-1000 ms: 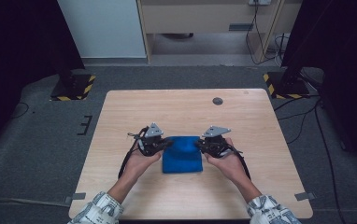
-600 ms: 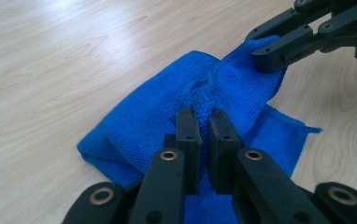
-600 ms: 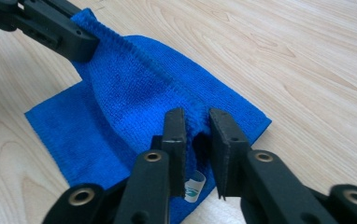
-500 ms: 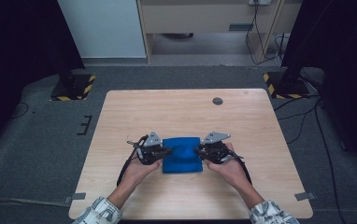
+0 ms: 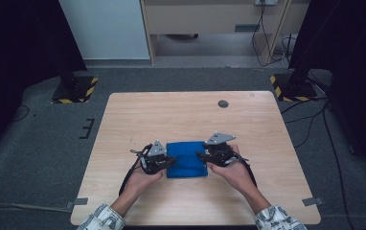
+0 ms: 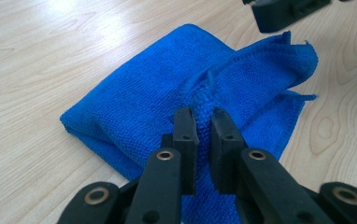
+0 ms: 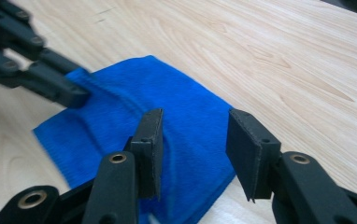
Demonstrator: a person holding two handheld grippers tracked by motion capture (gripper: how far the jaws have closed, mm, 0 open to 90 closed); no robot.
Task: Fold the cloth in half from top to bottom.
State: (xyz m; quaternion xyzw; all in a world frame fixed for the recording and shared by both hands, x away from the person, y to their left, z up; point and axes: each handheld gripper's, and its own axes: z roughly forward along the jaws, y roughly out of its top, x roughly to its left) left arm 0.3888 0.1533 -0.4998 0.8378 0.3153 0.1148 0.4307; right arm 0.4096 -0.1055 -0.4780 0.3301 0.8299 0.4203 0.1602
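Blue cloth, edges under tools

cloth: blue microfibre, looped nap, matt, soft and creased, stitched hem
worktop: light wood grain, smooth, satin sheen where the lamp hit it
left gripper: black plastic, matt, slightly grainy; brass-coloured pivot bushes
right gripper: same matt black plastic, flat pads with a rough-looking face
floor: grey carpet, matt, coarse
sleeve: woven fabric, printed pattern
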